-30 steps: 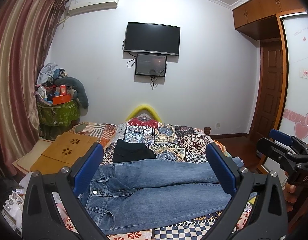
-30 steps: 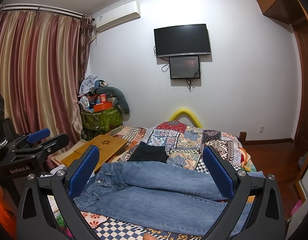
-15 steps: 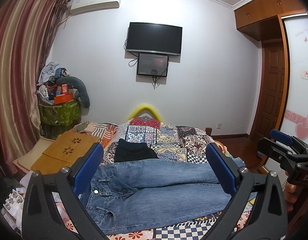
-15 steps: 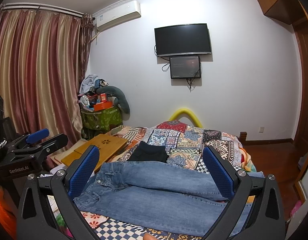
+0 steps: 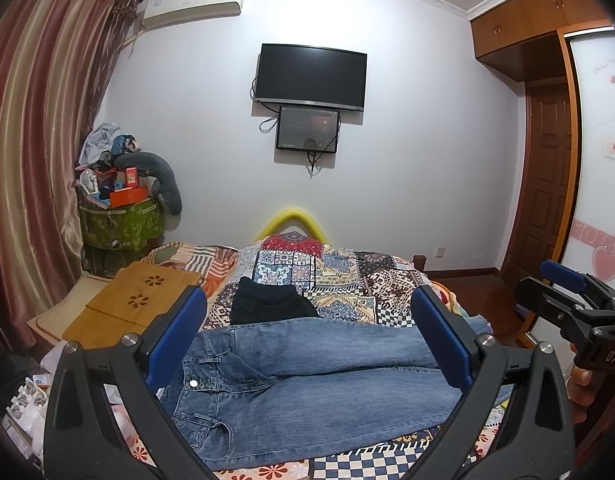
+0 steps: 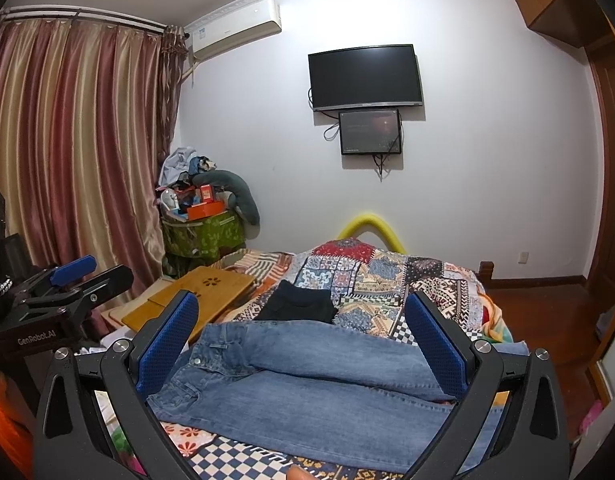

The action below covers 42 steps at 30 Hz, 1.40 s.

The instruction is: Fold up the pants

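The jeans (image 5: 307, 376) lie flat and unfolded across the near edge of the bed (image 5: 347, 280), waistband toward its left side. Your left gripper (image 5: 307, 344) and right gripper (image 6: 303, 340) hover above them with jaws spread wide, holding nothing. In my judgement no fold is made yet; all folding remains.

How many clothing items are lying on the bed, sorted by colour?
Blue: 1, the jeans, spread flat on the patterned quilt
Black: 1, the folded garment behind them
Total: 2

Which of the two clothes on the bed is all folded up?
The small black garment, lying behind the blue jeans, which are spread out flat.
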Tool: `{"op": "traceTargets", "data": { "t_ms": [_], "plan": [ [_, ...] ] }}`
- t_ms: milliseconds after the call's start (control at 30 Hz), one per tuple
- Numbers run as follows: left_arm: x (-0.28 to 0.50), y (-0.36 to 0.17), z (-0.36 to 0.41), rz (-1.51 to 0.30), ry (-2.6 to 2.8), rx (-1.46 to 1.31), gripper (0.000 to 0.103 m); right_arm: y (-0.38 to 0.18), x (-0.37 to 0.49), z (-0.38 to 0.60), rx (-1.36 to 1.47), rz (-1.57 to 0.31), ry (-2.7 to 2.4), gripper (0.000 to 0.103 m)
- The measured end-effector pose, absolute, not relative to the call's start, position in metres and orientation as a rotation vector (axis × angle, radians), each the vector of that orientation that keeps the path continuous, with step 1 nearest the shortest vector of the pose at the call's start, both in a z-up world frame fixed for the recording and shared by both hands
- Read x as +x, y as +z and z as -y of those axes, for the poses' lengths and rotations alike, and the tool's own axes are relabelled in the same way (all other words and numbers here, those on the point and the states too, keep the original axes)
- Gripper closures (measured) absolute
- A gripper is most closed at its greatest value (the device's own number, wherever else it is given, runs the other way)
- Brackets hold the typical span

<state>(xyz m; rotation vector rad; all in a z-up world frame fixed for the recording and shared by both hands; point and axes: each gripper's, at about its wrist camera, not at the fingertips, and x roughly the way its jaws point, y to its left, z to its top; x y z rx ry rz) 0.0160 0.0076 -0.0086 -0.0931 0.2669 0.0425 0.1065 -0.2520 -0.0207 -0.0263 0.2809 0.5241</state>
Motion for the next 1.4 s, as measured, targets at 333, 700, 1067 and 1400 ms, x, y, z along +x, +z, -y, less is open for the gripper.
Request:
{"op": "traceTargets", "data": {
  "t_ms": [333, 700, 1067, 1400],
  "plan": [
    [0.067, -0.02, -0.021, -0.311, 0.056, -0.089, 0.0, -0.032, 0.139, 0.249, -0.048, -0.337, 0.504, 0.0],
    [0.2, -0.066, -0.069, -0.473, 0.08, -0.082, 0.0, -0.073, 0.243, 0.251, -0.064, -0.507, 0.451, 0.0],
    [0.322, -0.173, -0.158, -0.735, 0.24, -0.063, 0.0, -0.15, 0.339, 0.253, -0.157, -0.693, 0.465, 0.0],
    [0.373, -0.289, -0.219, -1.04, 0.281, -0.137, 0.026, -0.217, 0.414, 0.245, -0.207, -0.893, 0.521, 0.012]
  ]
}}
